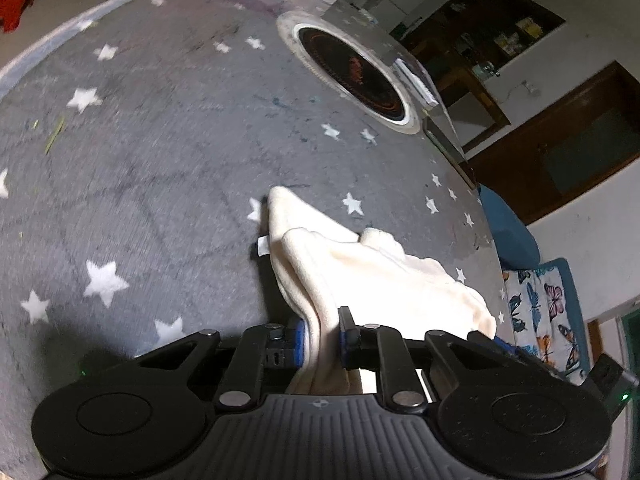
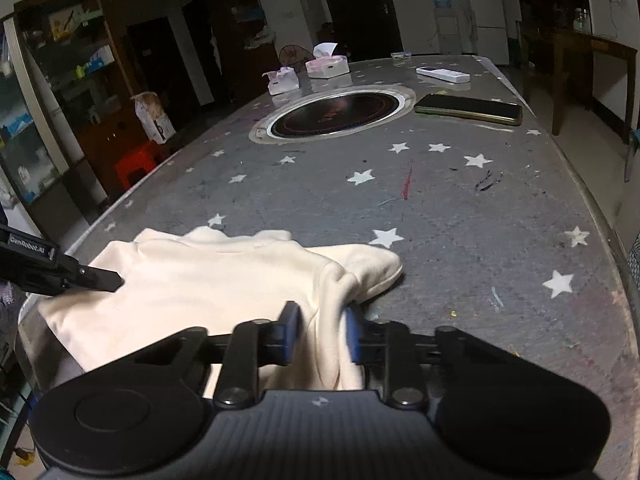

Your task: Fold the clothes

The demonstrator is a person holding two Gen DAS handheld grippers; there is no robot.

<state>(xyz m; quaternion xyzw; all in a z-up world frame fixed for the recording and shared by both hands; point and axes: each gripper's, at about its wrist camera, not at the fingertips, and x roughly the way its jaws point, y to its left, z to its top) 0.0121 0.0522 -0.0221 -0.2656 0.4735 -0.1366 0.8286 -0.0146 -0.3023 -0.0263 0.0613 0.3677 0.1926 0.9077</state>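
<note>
Both of your grippers are clamped on the same cream garment [image 2: 208, 280], which lies at the near end of the table [image 2: 460, 208], well short of the round cooktop [image 2: 332, 114] set into the tabletop.

Your left gripper [image 1: 324, 336] has a fold of the cloth pinched between its blue pads; the fabric runs up out of the jaws and spreads away from you in a rumpled heap, with a small white tag [image 1: 262, 246] sticking out on the side away from the table's edge. Your right gripper [image 2: 322, 334] grasps a bunched ridge of the same cloth, its jaws pressed in on the fabric from both sides. From there the garment fans out toward the cooktop, and a rounded end of it lies flat on the starred grey surface just past the gripper.

In the right wrist view, the tip of your left gripper shows as a black finger resting on the far corner of the garment, on the side away from the phone [image 2: 468, 110].

The phone lies just beside the cooktop, near the table's edge. Beyond the cooktop sit two tissue boxes [image 2: 326, 66] and a white remote [image 2: 442, 74], all well apart from the garment. A red stool [image 2: 138, 164] stands on the floor off the table's side, nearer the cooktop than the cloth.
</note>
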